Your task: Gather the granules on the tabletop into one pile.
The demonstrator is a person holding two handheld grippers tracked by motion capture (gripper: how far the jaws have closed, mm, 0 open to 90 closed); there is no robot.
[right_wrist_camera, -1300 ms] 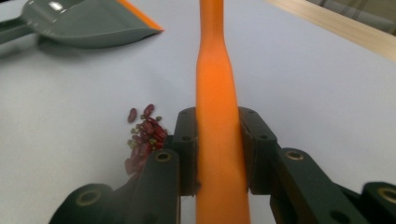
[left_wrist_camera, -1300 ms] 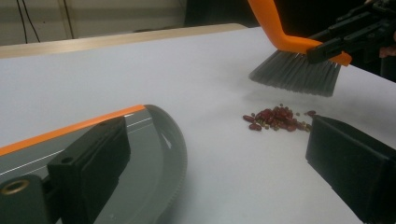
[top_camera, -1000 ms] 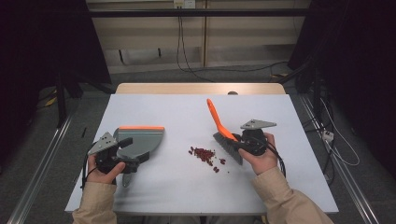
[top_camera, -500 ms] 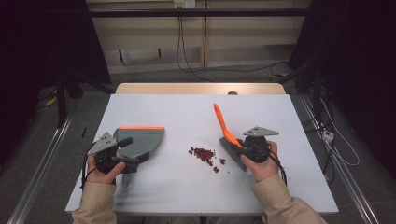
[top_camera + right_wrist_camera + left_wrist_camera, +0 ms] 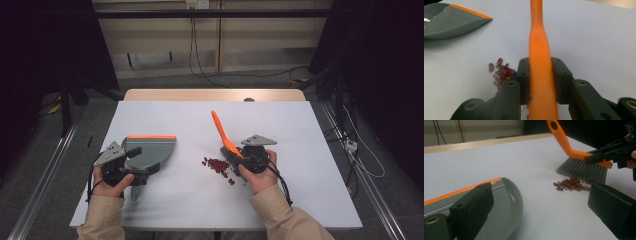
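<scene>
Right tongs (image 5: 541,82) clamped on one orange brush (image 5: 223,135), left tongs (image 5: 131,165) gripping one grey dustpan (image 5: 152,149), one bean pile (image 5: 218,166)

I'm working in what looks like a lab: a white table (image 5: 165,210) ringed by dark curtains (image 5: 380,55), floor rails (image 5: 42,175), and loose cables (image 5: 200,55).

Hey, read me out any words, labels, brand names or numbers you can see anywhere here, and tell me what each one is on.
None can be read.
Dustpan: plain grey with an orange edge, no print.
Brush: plain orange handle, no mark.
Both tongs and the table: no lettering visible.
Wall socket at the back: too small to tell.
</scene>
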